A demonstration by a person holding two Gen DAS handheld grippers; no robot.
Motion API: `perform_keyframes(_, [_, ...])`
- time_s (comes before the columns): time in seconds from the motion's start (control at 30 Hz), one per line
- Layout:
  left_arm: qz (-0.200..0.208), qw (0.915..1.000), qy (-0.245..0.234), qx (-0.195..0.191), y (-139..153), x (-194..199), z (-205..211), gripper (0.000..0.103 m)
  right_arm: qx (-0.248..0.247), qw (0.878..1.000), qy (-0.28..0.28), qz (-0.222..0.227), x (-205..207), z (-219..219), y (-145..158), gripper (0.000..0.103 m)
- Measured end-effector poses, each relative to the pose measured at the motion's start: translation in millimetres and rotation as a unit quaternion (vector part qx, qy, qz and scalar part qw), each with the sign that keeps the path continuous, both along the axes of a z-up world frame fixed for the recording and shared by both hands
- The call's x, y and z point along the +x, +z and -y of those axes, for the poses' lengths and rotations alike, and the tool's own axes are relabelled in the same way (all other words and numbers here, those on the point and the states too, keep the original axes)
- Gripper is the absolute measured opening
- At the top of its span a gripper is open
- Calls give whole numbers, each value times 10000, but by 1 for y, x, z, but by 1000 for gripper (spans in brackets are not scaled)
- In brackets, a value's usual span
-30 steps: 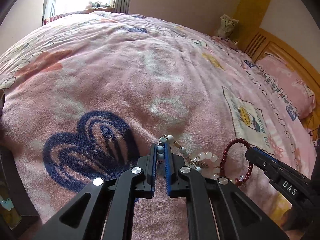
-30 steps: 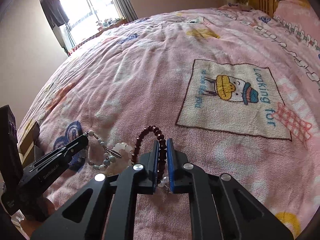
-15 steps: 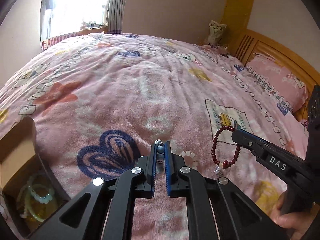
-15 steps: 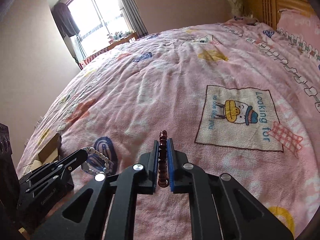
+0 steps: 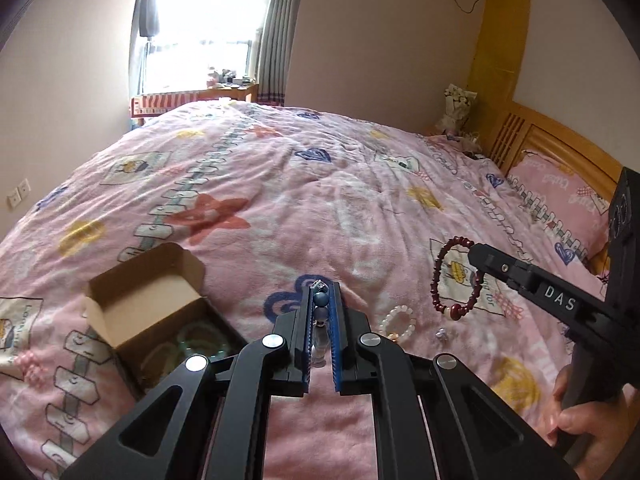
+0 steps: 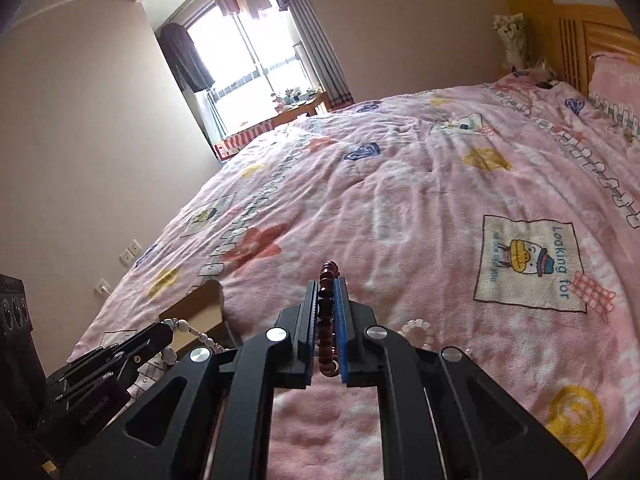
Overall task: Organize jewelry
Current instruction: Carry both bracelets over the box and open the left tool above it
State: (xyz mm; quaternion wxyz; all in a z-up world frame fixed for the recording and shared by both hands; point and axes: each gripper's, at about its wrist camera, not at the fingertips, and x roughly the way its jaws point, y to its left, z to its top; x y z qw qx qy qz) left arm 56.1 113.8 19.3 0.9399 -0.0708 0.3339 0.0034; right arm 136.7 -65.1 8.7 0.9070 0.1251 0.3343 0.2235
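My left gripper (image 5: 322, 292) is shut on a blue-and-white bead bracelet (image 5: 321, 306), held above the pink bedspread; it also shows in the right wrist view (image 6: 182, 326). My right gripper (image 6: 329, 286) is shut on a dark red bead bracelet (image 6: 326, 320), which hangs as a loop from it in the left wrist view (image 5: 456, 276). An open cardboard box (image 5: 152, 312) with greenish bracelets inside sits on the bed, left of the left gripper. A white bead bracelet (image 5: 398, 322) lies on the bedspread between the grippers.
A small silver bead (image 5: 441, 334) lies by the white bracelet. A pink pillow (image 5: 560, 196) and wooden headboard (image 5: 532, 140) are at the right. The bedspread (image 6: 420, 200) stretches far toward the window.
Both grippers have lifted off the bed, each carrying its bracelet. The views have risen, and the cardboard box has come into sight at the left.
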Motion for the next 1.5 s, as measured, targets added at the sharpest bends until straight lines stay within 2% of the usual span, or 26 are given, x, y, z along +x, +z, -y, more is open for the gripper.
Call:
perform_keyframes(0.33, [-135,9975,689,-77,-14,-24,-78,9,61,9983,581,-24,-10,-82,6,9])
perform_keyframes(0.63, [-373,9946,936,-237,-28,-19,-121,9,25,9943,993,-380,-2,-154,-33,9])
perform_keyframes(0.8, [-510,9935,948,-357,-38,-11,-128,9,328,9918,1037,-672,8,-170,-56,10])
perform_keyframes(0.97, [-532,9927,999,-414,-41,-8,-134,9,296,9902,1159,-715,12,-183,-69,10])
perform_keyframes(1.07, [-517,9924,1042,-402,-40,-8,-136,9,386,9893,1191,-749,15,-185,-73,12])
perform_keyframes(1.3, [-669,9910,968,-639,-41,-6,-140,9,421,9895,1165,-745,14,-179,-68,13])
perform_keyframes(1.37, [-676,9909,943,-684,-41,-6,-138,14,357,9906,1111,-709,14,-173,-65,15])
perform_keyframes(1.4, [-658,9910,946,-674,-40,-6,-137,28,282,9917,1061,-672,14,-169,-62,16])
perform_keyframes(1.43, [-641,9912,975,-625,-39,-7,-135,51,241,9924,1017,-644,15,-164,-60,18])
perform_keyframes(1.47, [-595,9915,1002,-575,-37,-8,-133,62,243,9930,978,-618,15,-158,-57,20])
perform_keyframes(1.5, [-486,9921,1033,-520,-34,-10,-131,66,258,9935,928,-601,16,-151,-55,21])
